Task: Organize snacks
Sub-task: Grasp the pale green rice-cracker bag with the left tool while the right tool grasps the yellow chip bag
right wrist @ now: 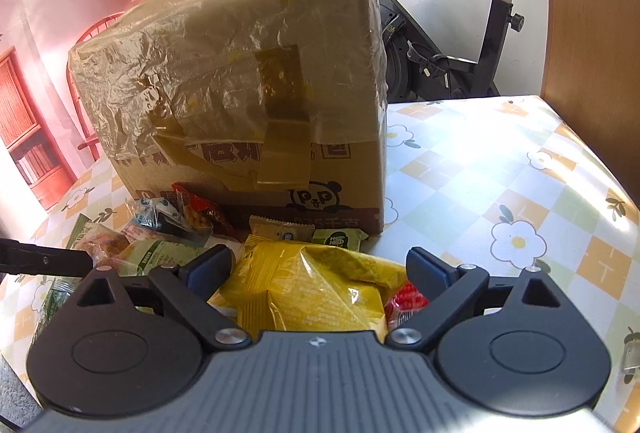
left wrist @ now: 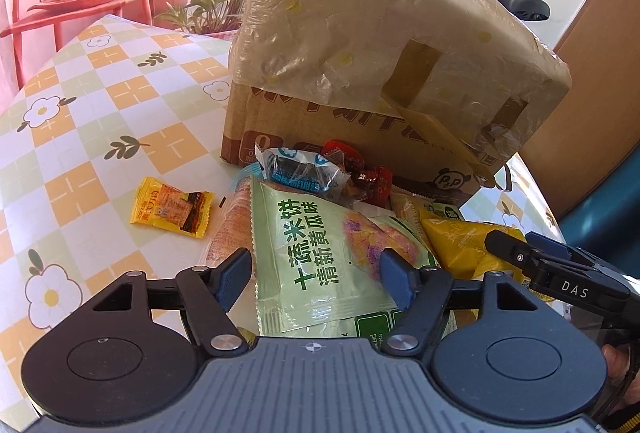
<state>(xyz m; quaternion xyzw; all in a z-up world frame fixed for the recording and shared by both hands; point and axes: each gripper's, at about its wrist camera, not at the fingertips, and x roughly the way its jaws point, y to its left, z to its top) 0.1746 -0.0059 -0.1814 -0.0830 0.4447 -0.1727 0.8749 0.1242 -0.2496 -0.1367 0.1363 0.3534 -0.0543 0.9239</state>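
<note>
A brown cardboard box (left wrist: 360,137) with a printed panda mark and crinkled clear tape over its folded-down top flap stands on a table covered by a glossy checked cloth (left wrist: 92,101) in orange, pale green and white with flower prints. Against the near side of the box lies a heap of snacks. Nearest in the left wrist view is a flat pale-green foil packet (left wrist: 320,265) with dark green Chinese lettering, lying between the blue-padded fingers of the left gripper (left wrist: 316,271); its jaws stand partly open around the packet, the pads close beside its edges, and whether they press on it cannot be told. Farther off, by the foot of the box, sit a clear-and-blue wrapped sweet (left wrist: 300,169) and some red wrapped pieces (left wrist: 360,173). A small yellow-and-brown wrapped snack bar (left wrist: 172,207) lies alone on the cloth to the left of the heap, well apart from it. On the right of the heap is a puffy yellow plastic bag (right wrist: 312,285); the right gripper (right wrist: 320,267) hangs over it with its jaws wide, both pads clear of the bag, gripping nothing. A red packet (right wrist: 406,303) peeks out just right of the yellow bag, and small tan and green sachets (right wrist: 308,233) lie at the base of the box beyond it. A black exercise bike (right wrist: 452,45) stands behind the table.
</note>
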